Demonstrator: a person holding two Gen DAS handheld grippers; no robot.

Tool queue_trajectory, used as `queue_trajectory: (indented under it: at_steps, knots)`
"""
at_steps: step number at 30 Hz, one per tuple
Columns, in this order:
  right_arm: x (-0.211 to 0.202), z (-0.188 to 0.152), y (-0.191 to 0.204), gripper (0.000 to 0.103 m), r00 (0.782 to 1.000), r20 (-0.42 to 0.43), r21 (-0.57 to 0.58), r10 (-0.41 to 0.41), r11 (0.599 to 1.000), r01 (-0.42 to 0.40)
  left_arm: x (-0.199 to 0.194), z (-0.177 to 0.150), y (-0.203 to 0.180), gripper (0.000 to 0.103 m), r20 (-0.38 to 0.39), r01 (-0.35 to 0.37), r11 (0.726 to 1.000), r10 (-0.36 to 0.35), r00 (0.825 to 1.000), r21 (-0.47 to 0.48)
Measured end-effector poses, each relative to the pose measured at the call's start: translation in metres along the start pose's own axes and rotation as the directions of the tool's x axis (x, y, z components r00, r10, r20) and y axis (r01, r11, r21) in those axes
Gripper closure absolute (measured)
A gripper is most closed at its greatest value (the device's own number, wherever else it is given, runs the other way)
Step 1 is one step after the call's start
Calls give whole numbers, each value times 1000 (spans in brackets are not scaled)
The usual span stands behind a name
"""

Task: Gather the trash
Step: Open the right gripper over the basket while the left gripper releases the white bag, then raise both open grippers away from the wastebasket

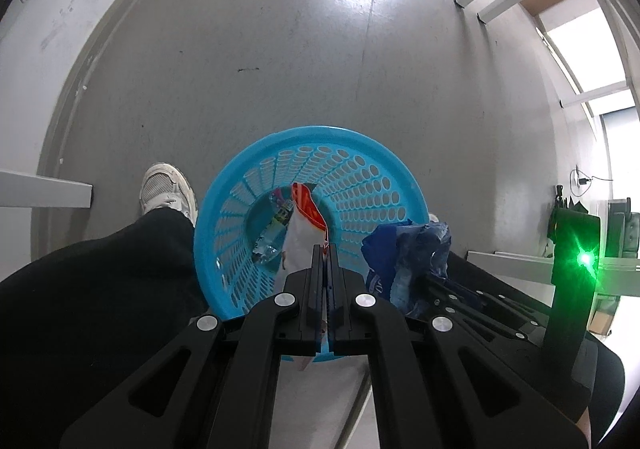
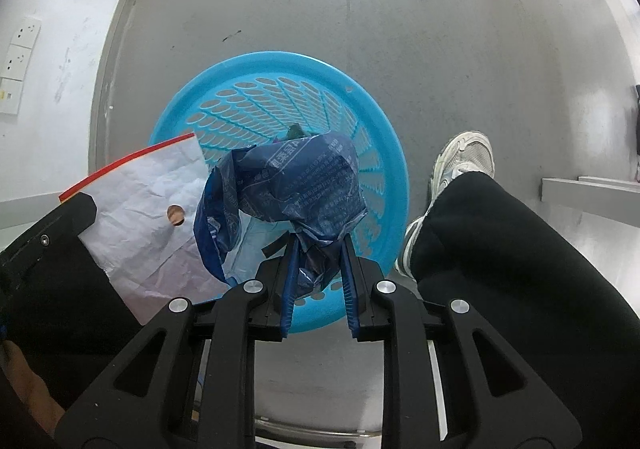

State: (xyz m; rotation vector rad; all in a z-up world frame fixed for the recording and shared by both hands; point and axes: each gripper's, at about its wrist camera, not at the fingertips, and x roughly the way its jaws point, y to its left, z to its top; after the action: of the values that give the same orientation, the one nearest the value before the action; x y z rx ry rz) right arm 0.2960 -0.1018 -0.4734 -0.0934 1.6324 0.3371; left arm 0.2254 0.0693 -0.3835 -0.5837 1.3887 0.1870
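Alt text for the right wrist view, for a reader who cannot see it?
The right gripper pinches a crumpled blue plastic bag above a round blue perforated basket on a grey floor. A white, red-edged wrapper hangs left; a white sneaker stands right.

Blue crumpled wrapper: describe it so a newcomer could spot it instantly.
Find the round blue perforated basket on the grey floor. Above its near rim, the right gripper pinches a crumpled blue wrapper. Unlike the flat white red-edged bag beside it, it is dark blue with white print.

The blue bag (image 2: 308,185) carries white printed lines, apparently Chinese, too small and crumpled to read; no other text is legible.
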Motion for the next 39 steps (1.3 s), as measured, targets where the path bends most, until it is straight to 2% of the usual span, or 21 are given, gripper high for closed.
queue_trajectory:
  at_steps: [4, 8, 19, 22, 26, 30, 32, 39]
  knots:
    - [-2, 0, -1, 78, 1000, 4, 6, 22, 1000, -22, 0, 0, 0, 102, -13, 21, 1000, -21, 1000, -9]
    - [-4, -2, -1, 68, 1000, 6, 3, 12, 1000, -12, -4, 0, 3, 86, 1, 11, 1000, -11, 1000, -26]
    - [-32, -21, 6, 63, 998, 56, -42, -20, 999, 23, -19, -10, 5, 86, 10, -7, 1000, 7, 1000, -9]
    - [-46, -29, 10, 62, 996, 83, -62, -21, 998, 26, -27, -16, 1, 81, 28, -31, 999, 30, 999, 20]
    - [-67, -45, 16, 59, 994, 113, -91, -4, 996, 14, -41, -24, -3, 78, 72, -57, 996, 52, 996, 68]
    - [-88, -66, 24, 56, 987, 157, -120, 13, 993, 6, -56, -35, -3, 74, 97, -39, 996, 32, 995, 80]
    - [-102, -78, 28, 55, 982, 189, -140, 24, 990, 3, -65, -42, -3, 69, 115, -31, 996, 20, 993, 89]
    - [-147, -119, 29, 50, 956, 287, -173, 55, 985, -5, -94, -69, -5, 64, 156, -26, 993, 7, 988, 118]
